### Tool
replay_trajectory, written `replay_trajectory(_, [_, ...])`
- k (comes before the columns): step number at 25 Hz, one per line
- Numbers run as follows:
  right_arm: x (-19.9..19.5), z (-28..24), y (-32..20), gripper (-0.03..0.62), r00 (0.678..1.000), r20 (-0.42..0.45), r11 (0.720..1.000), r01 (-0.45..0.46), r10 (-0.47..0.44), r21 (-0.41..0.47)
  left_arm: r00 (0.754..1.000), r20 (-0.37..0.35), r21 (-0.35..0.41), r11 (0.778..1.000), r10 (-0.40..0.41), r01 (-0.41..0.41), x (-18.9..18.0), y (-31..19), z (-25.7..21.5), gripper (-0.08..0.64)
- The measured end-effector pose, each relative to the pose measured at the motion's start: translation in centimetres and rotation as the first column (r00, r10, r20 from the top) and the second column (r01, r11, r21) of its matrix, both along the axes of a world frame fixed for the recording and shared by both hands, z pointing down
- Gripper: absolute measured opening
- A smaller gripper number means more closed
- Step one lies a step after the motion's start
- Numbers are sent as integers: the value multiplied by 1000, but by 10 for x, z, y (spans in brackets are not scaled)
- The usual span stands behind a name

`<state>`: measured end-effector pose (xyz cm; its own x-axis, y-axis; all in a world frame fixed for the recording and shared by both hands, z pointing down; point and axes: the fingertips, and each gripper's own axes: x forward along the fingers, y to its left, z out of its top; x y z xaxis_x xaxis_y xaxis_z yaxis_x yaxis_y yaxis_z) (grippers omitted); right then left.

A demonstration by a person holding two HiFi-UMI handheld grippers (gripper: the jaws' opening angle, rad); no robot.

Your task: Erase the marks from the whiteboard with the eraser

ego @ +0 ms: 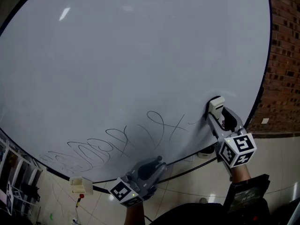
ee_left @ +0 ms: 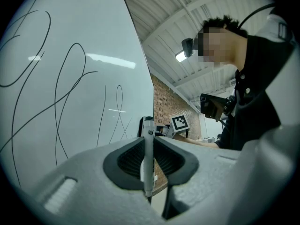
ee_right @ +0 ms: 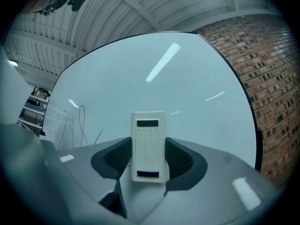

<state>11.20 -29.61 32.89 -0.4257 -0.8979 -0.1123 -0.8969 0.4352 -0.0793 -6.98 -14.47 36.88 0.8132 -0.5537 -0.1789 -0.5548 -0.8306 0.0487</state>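
To your right stands a brick wall [ego: 281, 55] with a small white plate [ego: 265, 121] low on it. At lower left, note a cream box [ego: 80, 185] — a red piece [ego: 80, 197] just beneath it — and a wire rack [ego: 11, 172]. Overhead runs a ribbed ceiling [ee_right: 117, 13]. A slim grey marker [ee_left: 148, 125] stands upright, clamped in the left gripper [ee_left: 149, 161].

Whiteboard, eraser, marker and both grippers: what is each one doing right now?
Right gripper: jaws shut on the eraser.
Left gripper: jaws shut on the marker.
eraser: at the whiteboard, by the right end of the scribbles.
marker: held off the whiteboard.
whiteboard: mostly clean, black scribbles on its lower part.
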Motion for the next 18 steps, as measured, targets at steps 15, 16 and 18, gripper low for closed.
replay_trajectory(15, [-66,27,25,225,978,-129,986,164,-164,-15,1000,-3,12,1000,-12,12,-5,-1,-4,61])
replay_trajectory(16, [-56,28,21,225,982,-122,989,146,-147,-17,1000,-1,13,1000,-10,10,-4,-1,-5,61])
replay_trajectory(18, [-34,29,12,225,988,-108,994,109,-111,-23,1000,3,12,1000,-10,10,-3,-2,-5,61])
